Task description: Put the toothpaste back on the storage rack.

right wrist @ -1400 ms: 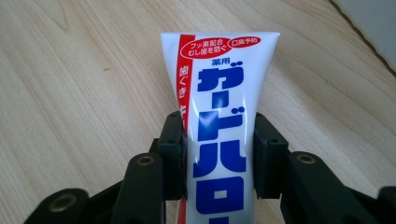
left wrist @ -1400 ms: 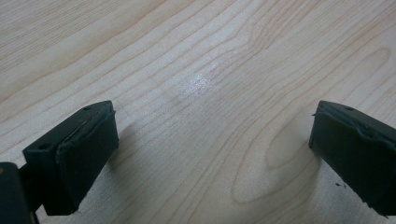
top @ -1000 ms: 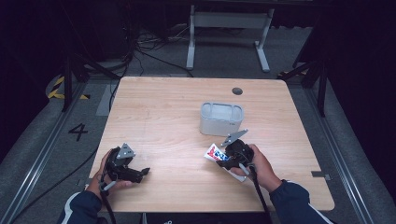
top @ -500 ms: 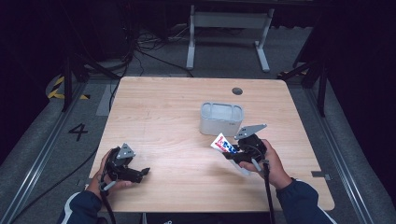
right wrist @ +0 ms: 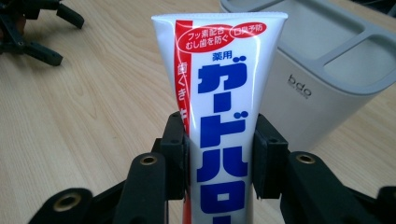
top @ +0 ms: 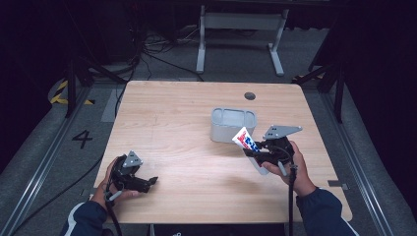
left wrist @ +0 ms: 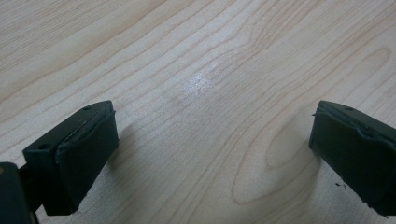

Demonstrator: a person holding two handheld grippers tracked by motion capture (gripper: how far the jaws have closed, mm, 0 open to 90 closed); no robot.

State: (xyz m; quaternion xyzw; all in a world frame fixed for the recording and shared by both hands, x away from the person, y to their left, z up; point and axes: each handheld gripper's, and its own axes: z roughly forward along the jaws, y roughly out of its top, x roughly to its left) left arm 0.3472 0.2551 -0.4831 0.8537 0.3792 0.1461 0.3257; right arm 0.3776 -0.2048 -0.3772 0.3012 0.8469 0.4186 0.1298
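The right gripper (right wrist: 218,154) was seen clamped on a toothpaste tube (right wrist: 219,88), its two black jaws pressed against the tube's sides in the right gripper view; the tube, white with a red stripe and blue and red printed characters, was held with its flat crimped end pointing away from the hand. In the high view this gripper (top: 253,153) was held in the person's right hand (top: 285,164) above the right part of the wooden table (top: 182,118), with the tube (top: 246,141) tilted up and to the left, its crimped end near the front wall of a grey holder (top: 233,124). The holder (right wrist: 327,70) was seen just beside and beyond the tube in the right gripper view, light grey, divided into compartments by an inner wall, with small letters printed on its side. The left gripper (left wrist: 205,154) was seen with its jaws spread wide apart and nothing between them, bare wood grain lying under the gap. In the high view it (top: 147,182) was held low by the left hand (top: 115,184) near the front left corner of the table, well apart from the tube and holder. A small dark round hole (top: 250,96) was seen in the tabletop beyond the holder, and a grey metal stand (top: 241,29) and dark cables (top: 157,49) were seen on the floor behind the table
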